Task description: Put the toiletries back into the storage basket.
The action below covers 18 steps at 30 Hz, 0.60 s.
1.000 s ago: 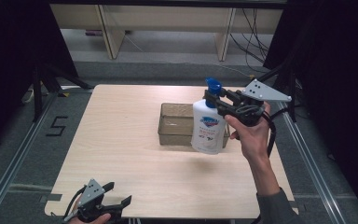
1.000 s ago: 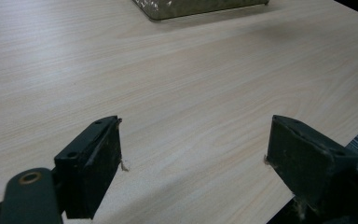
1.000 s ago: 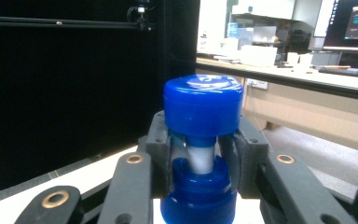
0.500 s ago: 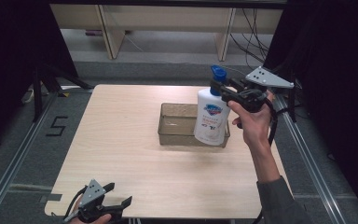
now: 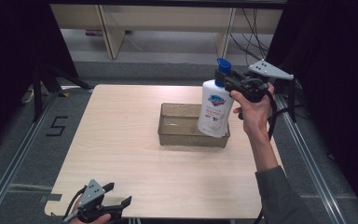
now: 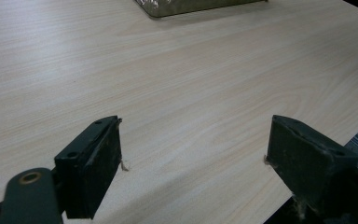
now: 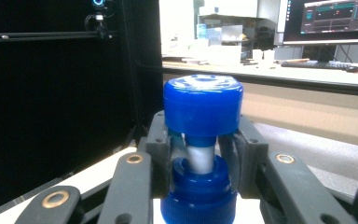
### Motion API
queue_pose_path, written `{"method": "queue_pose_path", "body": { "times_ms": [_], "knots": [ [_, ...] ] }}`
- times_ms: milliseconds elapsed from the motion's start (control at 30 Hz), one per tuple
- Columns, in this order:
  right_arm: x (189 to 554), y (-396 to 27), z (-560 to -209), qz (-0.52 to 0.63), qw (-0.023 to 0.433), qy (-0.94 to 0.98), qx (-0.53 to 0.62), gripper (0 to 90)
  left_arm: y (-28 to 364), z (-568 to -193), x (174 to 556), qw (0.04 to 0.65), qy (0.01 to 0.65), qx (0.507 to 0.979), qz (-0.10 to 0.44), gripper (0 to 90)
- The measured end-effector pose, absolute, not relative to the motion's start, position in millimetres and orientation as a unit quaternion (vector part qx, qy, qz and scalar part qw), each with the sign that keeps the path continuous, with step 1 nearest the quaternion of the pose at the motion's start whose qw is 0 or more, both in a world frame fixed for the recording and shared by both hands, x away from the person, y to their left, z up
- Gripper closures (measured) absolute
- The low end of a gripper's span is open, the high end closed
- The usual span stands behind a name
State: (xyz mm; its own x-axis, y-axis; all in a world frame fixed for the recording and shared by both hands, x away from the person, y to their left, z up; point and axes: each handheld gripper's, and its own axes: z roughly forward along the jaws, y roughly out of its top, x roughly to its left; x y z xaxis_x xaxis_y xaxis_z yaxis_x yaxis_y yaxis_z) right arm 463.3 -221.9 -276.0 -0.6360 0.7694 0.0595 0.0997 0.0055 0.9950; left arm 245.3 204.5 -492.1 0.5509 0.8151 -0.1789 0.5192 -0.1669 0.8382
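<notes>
A white soap bottle (image 5: 213,112) with a blue pump cap (image 5: 223,65) hangs upright over the right end of a clear plastic bin (image 5: 177,135). My right gripper (image 5: 227,80) is shut on the bottle's neck just under the cap. In the right gripper view the blue cap (image 7: 202,102) stands above the neck (image 7: 199,157), and both black pads press on that neck. My left gripper (image 5: 117,201) rests at the table's near left edge, open, with nothing between its jaws. In the left gripper view its pads (image 6: 98,161) stand wide apart over bare wood.
The light wooden table (image 5: 121,140) carries the bin near its middle right. Metal rails run along both sides on the floor, and shelving legs stand behind the far edge. A corner of the bin (image 6: 186,5) shows at the top of the left gripper view.
The right hand has carried the bottle up and away, from the bin's near right side to above its right end. The left gripper has stayed put.
</notes>
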Motion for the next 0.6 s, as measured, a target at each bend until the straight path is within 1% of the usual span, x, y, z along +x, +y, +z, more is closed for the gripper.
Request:
{"method": "queue_pose_path", "body": {
  "times_ms": [167,267,300,400,533,600],
  "knots": [
    [472.5,-221.7,-279.6,0.618,0.273,0.658,0.333,65.8,204.1,-493.4,246.2,0.471,0.446,0.746,0.154,17.3],
    [477.7,-221.6,-282.7,0.617,0.268,0.655,0.344,65.7,204.4,-492.2,245.7,0.463,0.447,0.749,0.157,17.2],
    [480.2,-221.8,-284.0,0.616,0.272,0.655,0.341,65.7,204.2,-493.1,246.4,0.471,0.444,0.747,0.153,17.2],
    [484.8,-220.8,-287.8,0.610,0.271,0.663,0.339,65.7,203.4,-493.0,245.8,0.470,0.445,0.747,0.152,17.1],
    [488.2,-220.6,-293.0,0.602,0.279,0.666,0.340,65.7,203.2,-492.7,245.4,0.470,0.444,0.747,0.154,17.1],
    [488.3,-221.0,-295.3,0.604,0.276,0.664,0.344,65.7,203.3,-492.9,245.5,0.469,0.445,0.747,0.153,17.1]
  ]
}}
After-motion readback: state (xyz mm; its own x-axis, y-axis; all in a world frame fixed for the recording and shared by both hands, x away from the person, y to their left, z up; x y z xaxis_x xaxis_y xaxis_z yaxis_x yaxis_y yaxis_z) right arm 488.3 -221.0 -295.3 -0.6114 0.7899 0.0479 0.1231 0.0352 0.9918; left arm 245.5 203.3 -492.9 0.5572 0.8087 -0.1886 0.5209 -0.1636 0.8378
